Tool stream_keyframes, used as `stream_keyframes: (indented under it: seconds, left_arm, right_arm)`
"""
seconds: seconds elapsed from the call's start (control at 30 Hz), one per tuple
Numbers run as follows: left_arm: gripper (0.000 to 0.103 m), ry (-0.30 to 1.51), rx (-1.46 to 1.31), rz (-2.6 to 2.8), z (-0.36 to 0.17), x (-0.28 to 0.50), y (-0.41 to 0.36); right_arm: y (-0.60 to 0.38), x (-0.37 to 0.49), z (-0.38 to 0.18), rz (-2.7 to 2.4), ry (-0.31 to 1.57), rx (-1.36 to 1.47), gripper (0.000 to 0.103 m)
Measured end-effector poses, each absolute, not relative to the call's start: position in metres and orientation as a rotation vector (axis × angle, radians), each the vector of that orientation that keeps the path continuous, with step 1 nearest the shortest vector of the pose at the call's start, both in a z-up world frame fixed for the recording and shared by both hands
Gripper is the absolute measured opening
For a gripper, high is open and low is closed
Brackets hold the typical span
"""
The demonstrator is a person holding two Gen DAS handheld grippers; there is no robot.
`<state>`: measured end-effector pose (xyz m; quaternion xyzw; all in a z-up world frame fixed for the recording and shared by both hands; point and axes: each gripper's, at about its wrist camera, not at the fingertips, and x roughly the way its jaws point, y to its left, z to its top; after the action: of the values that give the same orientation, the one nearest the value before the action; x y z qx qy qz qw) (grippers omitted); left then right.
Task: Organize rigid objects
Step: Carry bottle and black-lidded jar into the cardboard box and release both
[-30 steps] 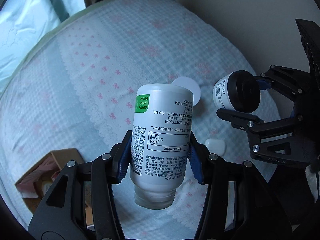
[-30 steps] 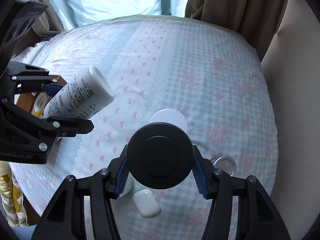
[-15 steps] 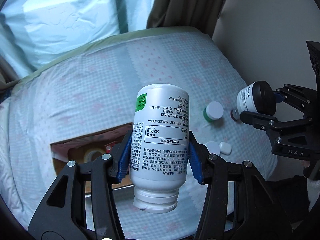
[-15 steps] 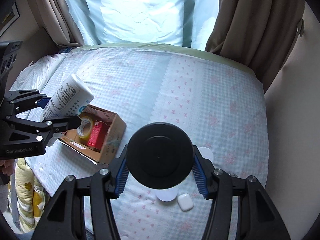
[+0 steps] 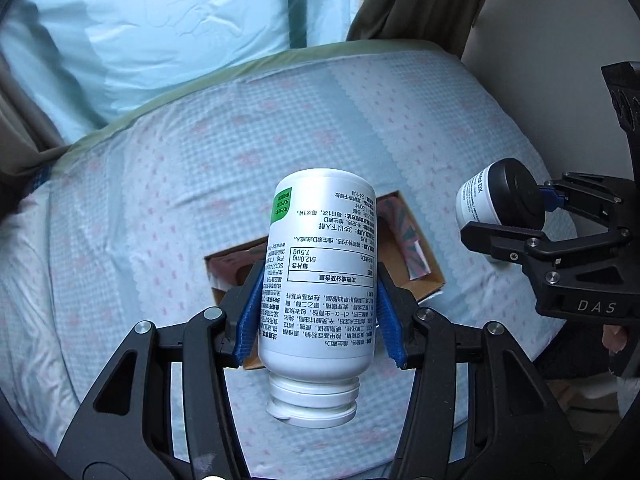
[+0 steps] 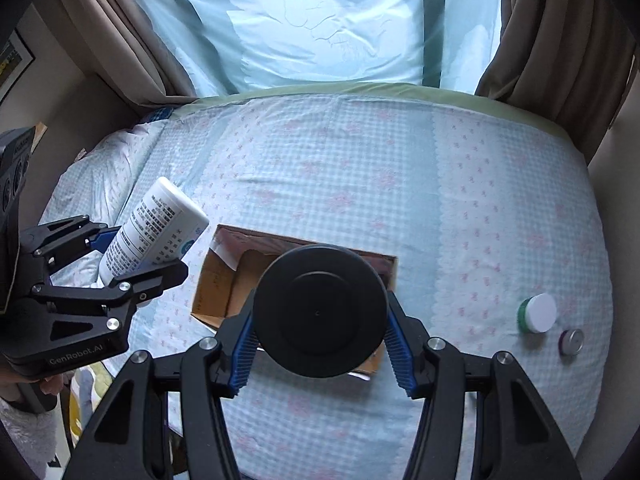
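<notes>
My left gripper (image 5: 320,316) is shut on a tall white pill bottle (image 5: 320,280) with printed text, held in the air with its cap toward the camera. It also shows in the right wrist view (image 6: 154,226). My right gripper (image 6: 320,344) is shut on a black-lidded jar (image 6: 320,310), which shows in the left wrist view (image 5: 500,204) with a white label. Both hang above an open cardboard box (image 6: 218,280) on the bed; in the left wrist view the box (image 5: 420,252) is partly hidden behind the bottle.
The bed has a pale blue checked cover (image 6: 360,168) with pink bows. A green jar with a white lid (image 6: 538,312) and a small purple tin (image 6: 572,342) lie at the right. Curtains (image 6: 552,40) and a window are behind; a wall stands at the right.
Both grippers have risen and pulled back from the bed, still holding their containers. The box has come under them; the small items on the cover now lie far to the right.
</notes>
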<state>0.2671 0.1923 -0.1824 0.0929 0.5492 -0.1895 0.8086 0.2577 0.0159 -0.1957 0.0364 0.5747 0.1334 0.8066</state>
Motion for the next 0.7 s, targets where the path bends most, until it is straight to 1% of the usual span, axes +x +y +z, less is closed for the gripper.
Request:
stream_keyframes:
  seconds: [0.17, 0.3, 0.57, 0.7]
  left_arm:
    - [0.047, 1.209, 0.207, -0.411, -0.22, 0.286, 0.227]
    - [0.047, 1.261, 0.174, -0.411, -0.267, 0.305, 0.243]
    - [0.047, 1.353, 0.187, -0.432, -0.369, 0.329, 0.241]
    - [0.047, 1.389, 0.202, -0.419, -0.407, 0.338, 0.24]
  right_arm:
    - [0.063, 0.266, -0.237, 0.264, 1.29, 0.099, 0.052]
    - [0.086, 0.271, -0.277, 0.255, 1.34, 0.118, 0.052]
    - [0.101, 0.287, -0.361, 0.267, 1.406, 0.112, 0.052]
    - [0.105, 0.296, -0.398, 0.284, 1.438, 0.083, 0.052]
